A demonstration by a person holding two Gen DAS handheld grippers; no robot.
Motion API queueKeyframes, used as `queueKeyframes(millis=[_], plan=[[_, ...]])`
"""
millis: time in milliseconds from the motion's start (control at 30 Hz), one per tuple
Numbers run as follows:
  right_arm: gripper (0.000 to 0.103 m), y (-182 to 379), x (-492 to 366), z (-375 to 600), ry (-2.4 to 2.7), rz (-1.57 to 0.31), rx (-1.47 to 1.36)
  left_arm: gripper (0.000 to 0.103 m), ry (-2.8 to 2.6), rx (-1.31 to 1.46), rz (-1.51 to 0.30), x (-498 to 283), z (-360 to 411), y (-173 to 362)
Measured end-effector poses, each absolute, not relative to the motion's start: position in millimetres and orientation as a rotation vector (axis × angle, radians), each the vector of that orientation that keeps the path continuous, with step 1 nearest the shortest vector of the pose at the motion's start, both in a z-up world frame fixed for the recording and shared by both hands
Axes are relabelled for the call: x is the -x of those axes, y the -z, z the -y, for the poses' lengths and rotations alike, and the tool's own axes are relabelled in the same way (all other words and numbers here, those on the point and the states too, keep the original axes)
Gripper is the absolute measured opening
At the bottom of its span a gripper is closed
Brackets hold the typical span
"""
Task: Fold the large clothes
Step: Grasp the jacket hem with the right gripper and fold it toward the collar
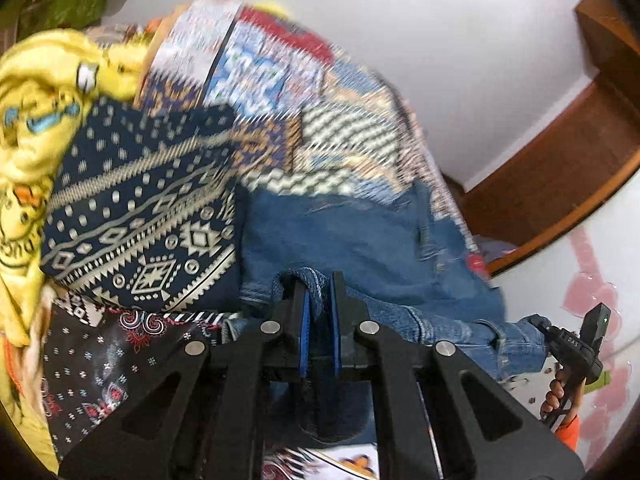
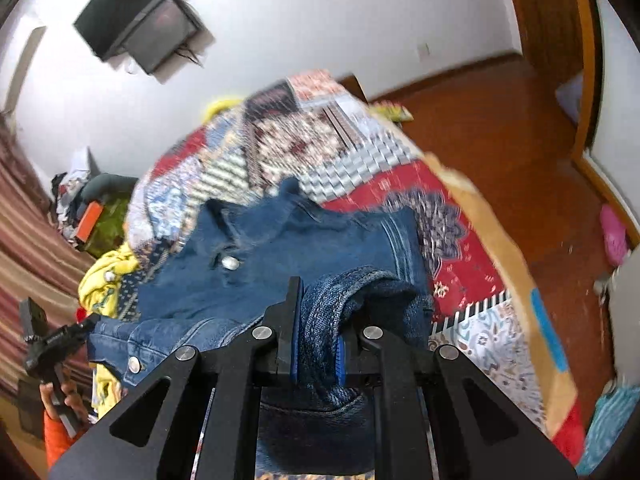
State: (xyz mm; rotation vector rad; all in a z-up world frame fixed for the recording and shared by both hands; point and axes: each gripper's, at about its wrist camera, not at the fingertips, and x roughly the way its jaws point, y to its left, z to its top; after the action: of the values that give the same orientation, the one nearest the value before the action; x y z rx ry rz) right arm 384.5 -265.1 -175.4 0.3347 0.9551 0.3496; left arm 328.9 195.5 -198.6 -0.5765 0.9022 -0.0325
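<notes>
A blue denim jacket (image 1: 360, 236) lies on a patchwork quilt, also seen in the right wrist view (image 2: 288, 256) with its metal buttons showing. My left gripper (image 1: 318, 288) is shut on a rolled denim edge of the jacket. My right gripper (image 2: 320, 292) is shut on another thick denim hem of the same jacket. Each gripper shows at the edge of the other's view, the right gripper (image 1: 576, 344) at the jacket's right end and the left gripper (image 2: 52, 340) at its left end.
The patchwork quilt (image 2: 360, 160) covers the bed. A navy patterned cloth (image 1: 140, 220), a yellow garment (image 1: 44, 92) and a black floral cloth (image 1: 100, 360) lie left of the jacket. A wooden floor (image 2: 500, 132) lies to the right. A wall television (image 2: 140, 12) hangs above.
</notes>
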Motion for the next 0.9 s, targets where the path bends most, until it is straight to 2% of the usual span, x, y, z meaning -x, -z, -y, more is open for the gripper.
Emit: queueKeyframes(millis=[133,267,400,467,533,600,633,767,900], plan=[[0.012,201.6,-397.2,260.7,-0.32,-1.023,-0.297,0.008,-0.006,0.534,-0.979,-341.0,-194.1,233.7],[0.012,212.5,-398.7,260.1,-0.318,-1.051,-0.249,0.01,-0.013,0.437,-1.002,-339.8,-184.4,240.7],[0.027,205.1,-396.7,263.1,-0.326,-1.101,-0.218,0.011,-0.022,0.362,-1.015,-334.4,-176.5,227.8],[0.035,200.4,-394.0,264.4,-0.325,-1.128,-0.204,0.018,-0.034,0.318,-1.016,-328.9,-172.4,216.3],[0.049,191.5,-388.7,266.2,-0.329,-1.136,-0.191,0.044,-0.065,0.27,-1.004,-323.6,-167.8,205.3],[0.063,182.4,-381.3,267.1,-0.307,-1.124,-0.161,0.053,-0.085,0.217,-0.956,-314.2,-161.6,191.3],[0.066,176.2,-374.8,266.4,-0.288,-1.102,-0.132,0.054,-0.085,0.198,-0.936,-308.7,-158.7,184.9],[0.066,157.8,-349.1,263.8,-0.286,-1.041,-0.058,0.057,-0.047,0.174,-0.922,-296.3,-144.1,169.8],[0.067,148.4,-326.0,251.6,-0.313,-0.999,-0.01,0.066,0.008,0.125,-0.913,-282.1,-116.6,163.6]])
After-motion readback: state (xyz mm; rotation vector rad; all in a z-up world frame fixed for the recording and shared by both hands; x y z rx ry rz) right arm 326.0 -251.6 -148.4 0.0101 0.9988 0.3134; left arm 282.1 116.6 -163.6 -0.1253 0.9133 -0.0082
